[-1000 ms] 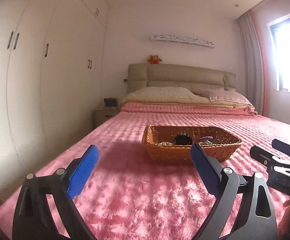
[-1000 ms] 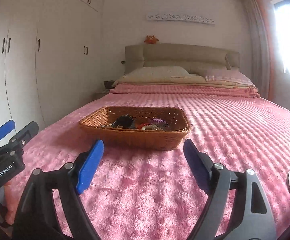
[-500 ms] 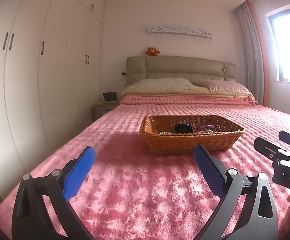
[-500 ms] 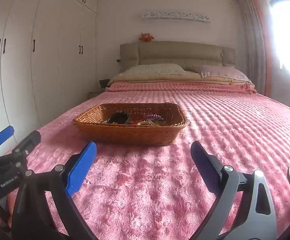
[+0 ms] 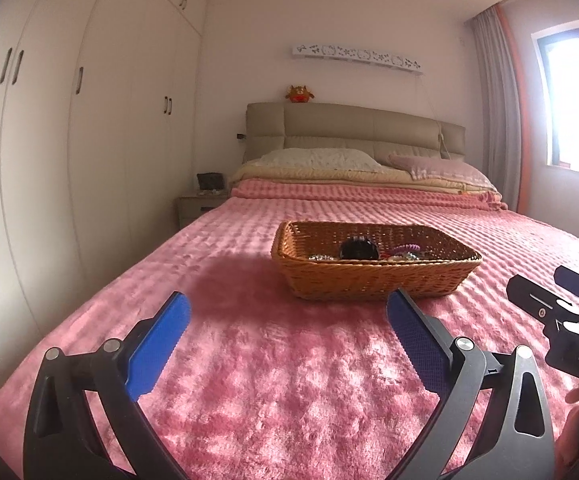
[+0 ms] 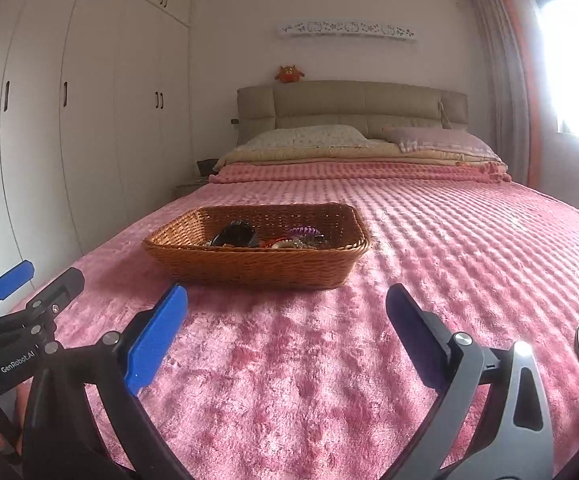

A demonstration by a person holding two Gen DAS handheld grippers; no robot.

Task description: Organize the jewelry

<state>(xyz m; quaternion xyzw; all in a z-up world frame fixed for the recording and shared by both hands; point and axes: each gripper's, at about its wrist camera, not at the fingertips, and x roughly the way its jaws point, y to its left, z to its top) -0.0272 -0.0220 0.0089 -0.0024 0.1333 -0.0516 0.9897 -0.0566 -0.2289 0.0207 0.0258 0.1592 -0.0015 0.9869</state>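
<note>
two tools in view, both advanced slightly toward the wicker basket [image 5: 373, 270] since a second ago; it now sits nearer in each view. left tool [image 5: 285, 330] spread wide, nothing held. right tool [image 6: 285, 326] likewise wide apart and empty. jewelry [image 6: 289, 240] lies jumbled inside the basket beside a dark round item [image 6: 235, 235], on the pink bedspread [image 6: 449, 260], well ahead of both tools. judgement: approach only, no sorting begun. compared with the earlier frame, the views sit more level; basket contents unchanged.
</note>
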